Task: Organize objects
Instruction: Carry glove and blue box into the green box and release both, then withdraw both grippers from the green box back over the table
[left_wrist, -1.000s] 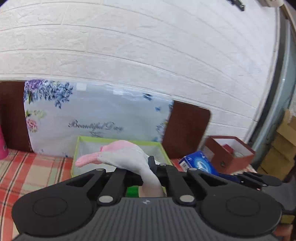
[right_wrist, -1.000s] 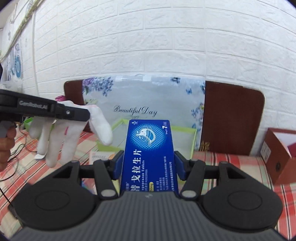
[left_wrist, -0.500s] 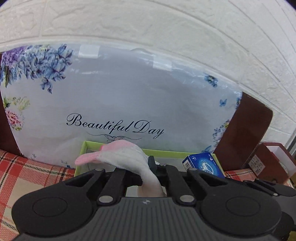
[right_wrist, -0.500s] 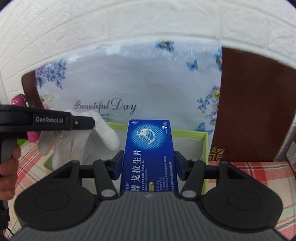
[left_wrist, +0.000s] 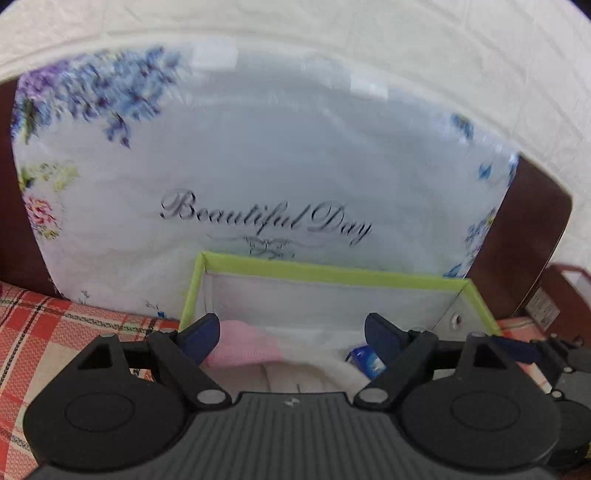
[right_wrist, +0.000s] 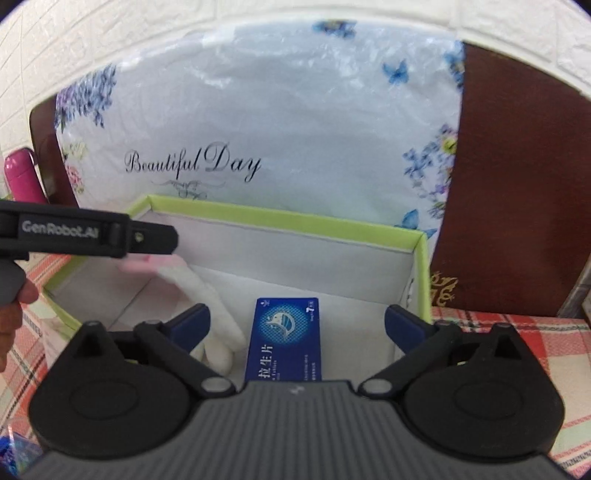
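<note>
A green-rimmed white box (right_wrist: 280, 218) (left_wrist: 332, 275) stands on the plaid cloth. Inside it lie a white and pink glove (right_wrist: 207, 295) (left_wrist: 243, 347) and a blue tablet box (right_wrist: 284, 339) (left_wrist: 367, 360). My right gripper (right_wrist: 297, 323) hovers over the box, jaws opening wide; the blue tablet box lies between and below the fingers, untouched by the pads. My left gripper (left_wrist: 291, 332) hangs over the glove with its jaws opening and nothing pressed between them. In the right wrist view the left gripper's finger (right_wrist: 147, 238) reaches in from the left.
A flowered "Beautiful Day" package (right_wrist: 258, 129) leans on the white brick wall behind the box, in front of a brown board (right_wrist: 509, 184). A pink bottle (right_wrist: 22, 177) stands at left. A brown carton (left_wrist: 565, 295) sits at right. A person's hand (right_wrist: 11, 317) holds the left gripper.
Both grippers opened. The glove dropped out of the left one and the blue tablet box out of the right one, both landing inside the green-rimmed box. Both hands moved closer and lower.
</note>
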